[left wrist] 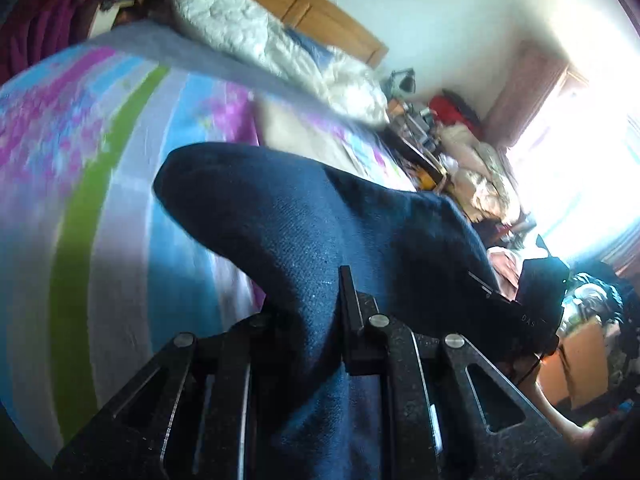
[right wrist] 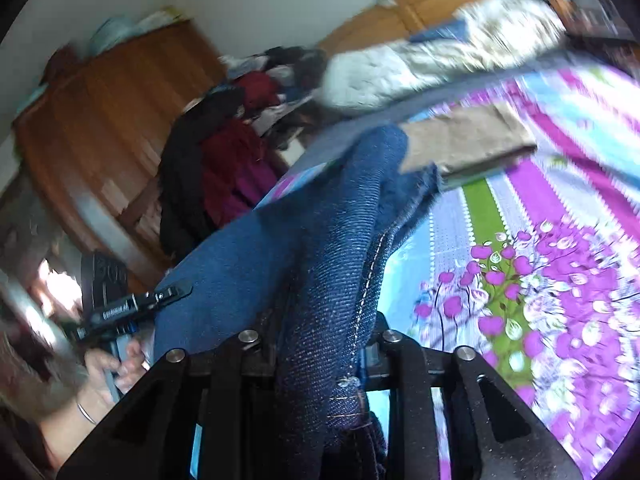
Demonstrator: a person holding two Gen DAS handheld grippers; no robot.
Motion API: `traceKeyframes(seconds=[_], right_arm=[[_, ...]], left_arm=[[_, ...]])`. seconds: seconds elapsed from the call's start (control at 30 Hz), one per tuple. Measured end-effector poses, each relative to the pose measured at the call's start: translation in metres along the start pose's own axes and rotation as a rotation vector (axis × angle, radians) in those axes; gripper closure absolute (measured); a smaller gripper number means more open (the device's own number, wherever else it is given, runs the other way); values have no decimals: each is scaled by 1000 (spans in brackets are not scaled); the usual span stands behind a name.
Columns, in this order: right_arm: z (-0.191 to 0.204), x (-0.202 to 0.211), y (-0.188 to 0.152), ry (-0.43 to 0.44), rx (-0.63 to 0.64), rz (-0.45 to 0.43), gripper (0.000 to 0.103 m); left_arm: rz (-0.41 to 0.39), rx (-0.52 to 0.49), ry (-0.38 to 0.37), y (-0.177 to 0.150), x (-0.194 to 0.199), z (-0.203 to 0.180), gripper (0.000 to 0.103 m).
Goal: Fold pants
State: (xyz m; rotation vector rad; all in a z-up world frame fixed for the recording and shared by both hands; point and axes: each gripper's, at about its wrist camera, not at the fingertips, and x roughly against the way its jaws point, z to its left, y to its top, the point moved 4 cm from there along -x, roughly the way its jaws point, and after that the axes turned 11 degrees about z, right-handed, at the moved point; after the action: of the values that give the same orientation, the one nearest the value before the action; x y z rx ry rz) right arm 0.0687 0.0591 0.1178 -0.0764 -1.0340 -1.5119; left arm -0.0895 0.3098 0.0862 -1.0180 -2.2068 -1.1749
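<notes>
Dark blue denim pants (left wrist: pixel 288 216) are held up above the bed, draped forward over my left gripper (left wrist: pixel 308 320), which is shut on the fabric. In the right wrist view the same jeans (right wrist: pixel 340 216) show a stitched seam and run between the fingers of my right gripper (right wrist: pixel 320 344), which is shut on them too. The other gripper (right wrist: pixel 132 304) appears at the left of the right wrist view, held by a hand (right wrist: pixel 108 368). Both grippers' fingertips are hidden by the cloth.
A bedspread (left wrist: pixel 80 184) with green, blue and purple floral stripes lies below. A folded tan garment (right wrist: pixel 464 140) rests on the bed beyond the jeans. A white quilt (left wrist: pixel 256 36) lies by the wooden headboard (left wrist: pixel 328 20). Piled clothes (right wrist: pixel 228 152) and a wooden wardrobe (right wrist: pixel 104 120) stand beside the bed.
</notes>
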Motion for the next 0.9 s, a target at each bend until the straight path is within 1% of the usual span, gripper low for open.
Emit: traceKeyframes(seconds=[0.03, 0.07, 0.1, 0.13, 0.17, 0.2, 0.23, 0.27, 0.3, 0.37, 0.4, 0.43, 0.47, 0.5, 0.53, 0.57, 0.6, 0.63, 0.67, 0.7, 0.73, 0.77, 0.8, 0.83, 0.87, 0.9], right_arm=[[-18, -14, 10, -40, -59, 22, 54], [-38, -27, 15, -132, -118, 46, 52], [-56, -35, 15, -218, -165, 75, 52], [-71, -40, 10, -282, -203, 117, 52], [-81, -40, 1, -326, -226, 155, 53], [-83, -35, -6, -349, -211, 156, 53], [-79, -27, -12, -383, -168, 137, 57], [-71, -18, -16, -411, -120, 103, 61], [-59, -11, -16, -400, -89, 63, 67], [-29, -8, -11, -309, -39, 10, 67], [-11, -13, -8, -274, 1, 6, 67], [6, -22, -6, -242, 50, 26, 67], [21, -35, -8, -227, 91, 64, 67], [29, -52, -15, -242, 124, 113, 67], [28, -65, -25, -288, 137, 179, 67], [17, -81, -37, -343, 120, 271, 71], [7, -89, -48, -368, 108, 315, 84], [10, -81, -50, -391, 123, 275, 91], [16, -75, -48, -420, 115, 280, 90], [24, -66, -46, -434, 95, 275, 82], [34, -59, -41, -431, 84, 252, 68], [45, -51, -41, -413, 87, 221, 55], [55, -43, -41, -408, 91, 192, 27], [68, -38, -43, -421, 94, 174, 7], [77, -34, -47, -433, 100, 165, 4], [88, -32, -56, -446, 113, 172, 4]], left_arm=[[-4, 17, 12, 16, -11, 12, 76], [14, 56, 42, 26, -20, 29, 71], [48, 146, 135, 36, -34, 55, 70], [67, 204, 185, 37, -41, 72, 70], [77, 262, 212, 36, -43, 89, 70], [65, 295, 215, 31, -41, 101, 70], [58, 297, 229, 25, -38, 104, 70], [52, 277, 242, 19, -34, 103, 70], [43, 234, 226, 13, -32, 95, 70], [44, 156, 183, 6, -38, 72, 67], [61, 119, 166, 2, -47, 59, 67], [82, 88, 152, -1, -58, 50, 67], [114, 54, 145, -10, -70, 42, 67], [159, 25, 157, -19, -87, 37, 67], [208, 13, 183, -27, -103, 38, 67], [265, 7, 226, -36, -120, 43, 69], [248, -21, 251, -46, -124, 44, 72], [217, -38, 262, -49, -121, 41, 72], [232, -27, 289, -50, -119, 38, 72], [239, -16, 335, -48, -115, 32, 71], [224, -14, 383, -46, -109, 25, 69], [182, -29, 429, -45, -98, 13, 65], [149, -37, 464, -48, -84, 6, 48], [118, -39, 515, -48, -76, -3, 23], [85, -40, 573, -47, -68, -13, 12], [50, -56, 614, -50, -61, -25, 3]])
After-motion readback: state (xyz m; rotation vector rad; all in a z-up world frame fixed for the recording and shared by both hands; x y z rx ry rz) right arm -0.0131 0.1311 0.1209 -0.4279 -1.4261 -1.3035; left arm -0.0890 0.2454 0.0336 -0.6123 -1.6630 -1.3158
